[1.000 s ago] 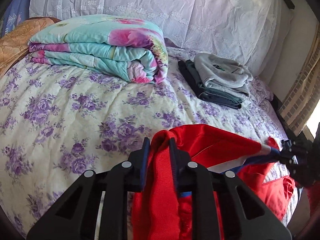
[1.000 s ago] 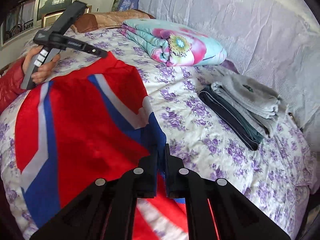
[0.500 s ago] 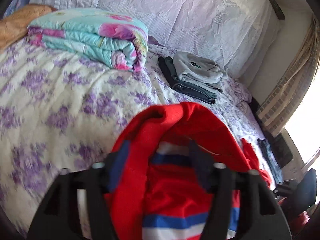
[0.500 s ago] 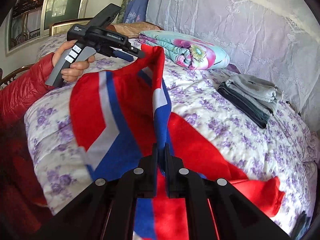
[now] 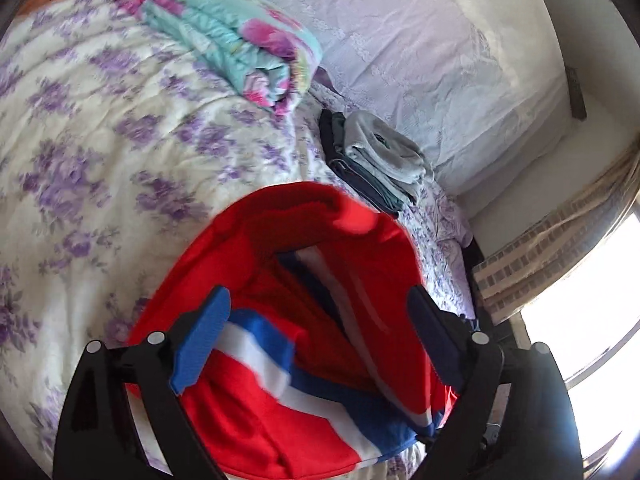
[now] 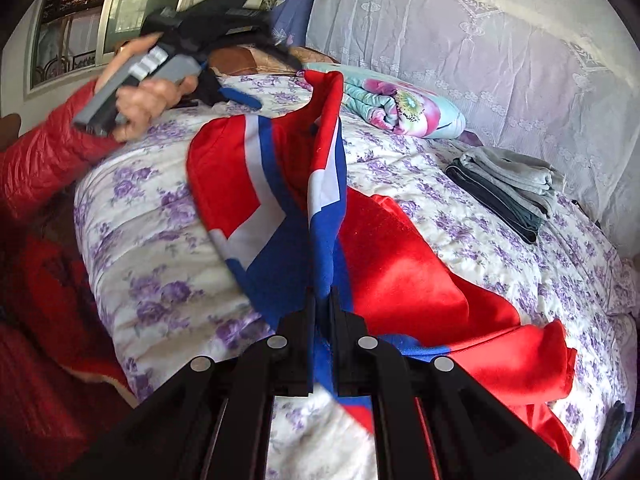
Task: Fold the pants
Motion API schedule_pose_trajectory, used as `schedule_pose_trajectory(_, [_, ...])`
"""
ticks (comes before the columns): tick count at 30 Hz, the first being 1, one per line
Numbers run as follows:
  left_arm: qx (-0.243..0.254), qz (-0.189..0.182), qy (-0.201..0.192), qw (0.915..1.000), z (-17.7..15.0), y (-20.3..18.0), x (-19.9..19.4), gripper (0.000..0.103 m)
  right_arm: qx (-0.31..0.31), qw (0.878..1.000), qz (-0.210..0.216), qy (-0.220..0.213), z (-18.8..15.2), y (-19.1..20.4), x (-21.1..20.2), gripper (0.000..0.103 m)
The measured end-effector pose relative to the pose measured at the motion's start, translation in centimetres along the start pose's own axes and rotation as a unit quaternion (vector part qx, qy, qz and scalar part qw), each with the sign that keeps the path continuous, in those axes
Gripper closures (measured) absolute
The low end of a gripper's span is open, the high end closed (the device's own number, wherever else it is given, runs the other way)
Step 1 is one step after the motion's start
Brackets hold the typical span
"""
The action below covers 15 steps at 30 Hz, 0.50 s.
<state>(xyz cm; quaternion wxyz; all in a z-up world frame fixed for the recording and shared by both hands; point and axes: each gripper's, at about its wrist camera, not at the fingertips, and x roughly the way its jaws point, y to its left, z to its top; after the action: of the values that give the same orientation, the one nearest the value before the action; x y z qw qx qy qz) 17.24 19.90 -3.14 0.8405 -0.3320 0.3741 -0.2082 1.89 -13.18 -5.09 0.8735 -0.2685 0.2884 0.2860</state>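
Right wrist view: right gripper (image 6: pixel 322 300) pinches pants (image 6: pixel 400 264) edge, frame centre. Pants lie rumpled on bed (image 6: pixel 500 232), mid-frame. Left gripper (image 5: pixel 320 324) jaws opening, cloth between but unpressed. Est. early: first fold unfinished, flattening + further folds left.

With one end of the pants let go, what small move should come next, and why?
Probably draw the left gripper clear: its jaws are opening, pads off the red pants, which lie on the bed while the right gripper pinches a fold.
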Motion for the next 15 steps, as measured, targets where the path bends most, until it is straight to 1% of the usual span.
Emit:
schedule_pose_trajectory(1, [0.011,0.007,0.003,0.9999,0.1,-1.3,0.1,0.015,-0.003,1.0,-0.002,0.001,-0.2,0.1,0.0,0.097])
schedule_pose_trajectory(2, [0.02,0.021,0.006,0.9996,0.2,-2.6,0.3,0.014,-0.006,1.0,-0.003,0.001,-0.4,0.2,0.1,0.097])
schedule_pose_trajectory(3, [0.022,0.041,0.01,0.9989,0.4,-3.6,0.6,0.012,-0.006,1.0,-0.003,0.001,-0.7,0.4,0.2,0.097])
schedule_pose_trajectory(5, [0.011,0.084,0.023,0.9962,0.9,-4.9,1.8,0.012,-0.001,1.0,0.0,0.0,-1.1,0.7,0.3,0.097])
schedule_pose_trajectory(6, [0.008,0.096,0.03,0.9949,1.1,-5.2,2.4,0.012,0.002,1.0,0.002,0.0,-1.3,0.8,0.3,0.097])
schedule_pose_trajectory(8, [0.005,0.132,0.041,0.9903,1.5,-5.7,3.8,0.012,0.005,1.0,0.003,-0.003,-1.7,0.9,0.5,0.096])
schedule_pose_trajectory(10, [0.0,0.155,0.037,0.9872,1.7,-5.7,4.3,0.016,0.011,1.0,0.004,-0.007,-2.1,0.9,0.5,0.096])
schedule_pose_trajectory(11, [0.0,0.162,0.033,0.9863,1.6,-5.5,4.3,0.033,0.017,1.0,0.006,-0.009,-2.2,0.8,0.5,0.096])
schedule_pose_trajectory(12, [0.0,0.169,0.031,0.9851,1.5,-5.2,4.3,0.058,0.024,1.0,0.009,-0.012,-2.4,0.6,0.4,0.096])
schedule_pose_trajectory(13, [-0.002,0.169,0.035,0.985,1.3,-4.7,4.2,0.068,0.03,0.999,0.012,-0.014,-2.5,0.5,0.4,0.096])
schedule_pose_trajectory(14, [-0.006,0.16,0.041,0.9862,1.1,-4.0,4.0,0.078,0.036,0.999,0.015,-0.017,-2.5,0.3,0.3,0.096])
schedule_pose_trajectory(15, [-0.01,0.156,0.043,0.9868,0.8,-3.6,3.7,0.083,0.04,0.999,0.018,-0.018,-2.5,0.2,0.2,0.096])
